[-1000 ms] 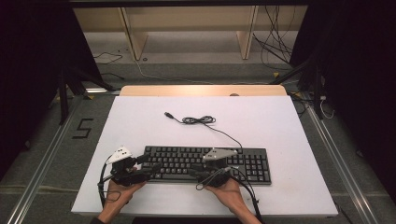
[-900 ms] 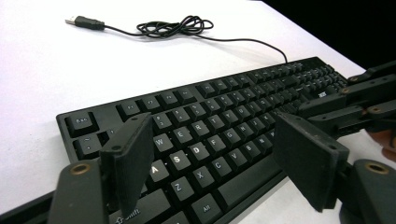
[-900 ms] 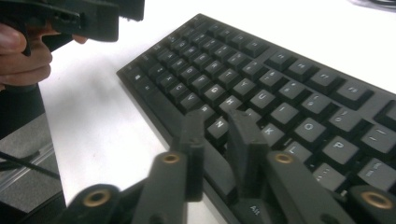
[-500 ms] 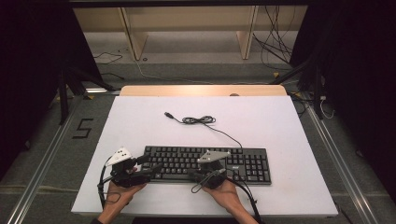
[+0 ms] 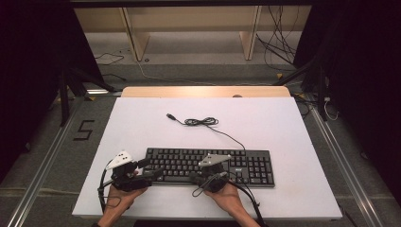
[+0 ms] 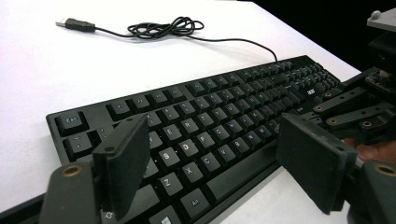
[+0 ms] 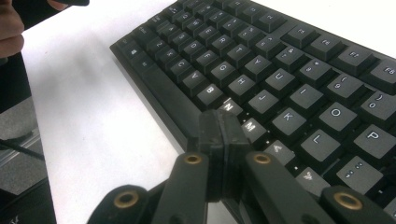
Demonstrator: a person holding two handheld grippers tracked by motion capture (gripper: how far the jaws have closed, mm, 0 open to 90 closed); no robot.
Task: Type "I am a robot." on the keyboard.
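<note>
The keyboard [image 5: 208, 166] lies flat near the front edge of the table [image 5: 293, 142], its long side running across it. Its cable [image 5: 203, 122] leads off from the far edge of the keyboard, bunches into a loose tangle behind it, and ends in a plug [image 5: 171, 116] lying free on the table farther back.

The left gripper [image 5: 150, 171] sits at the keyboard's near left corner with its jaws spread wide and nothing between them; in the left gripper view one pad [image 6: 122, 164] hangs over the left-hand keys and the other [image 6: 314, 161] hangs off the keyboard's front edge. The right gripper [image 7: 219, 135] is at the front edge near the keyboard's middle, jaws pressed together on nothing, its tip over the row by the N and M keys; whether it touches a key I cannot tell.

The keyboard looks like a stiff, light plastic slab that should slide easily on the smooth table. The keycaps give and wobble, so they make poor holds. Better to pinch the solid front edge or a short end of the case, one gripper toward each end, so it lifts level. The thin, limp cable will drag behind and could snag.
</note>
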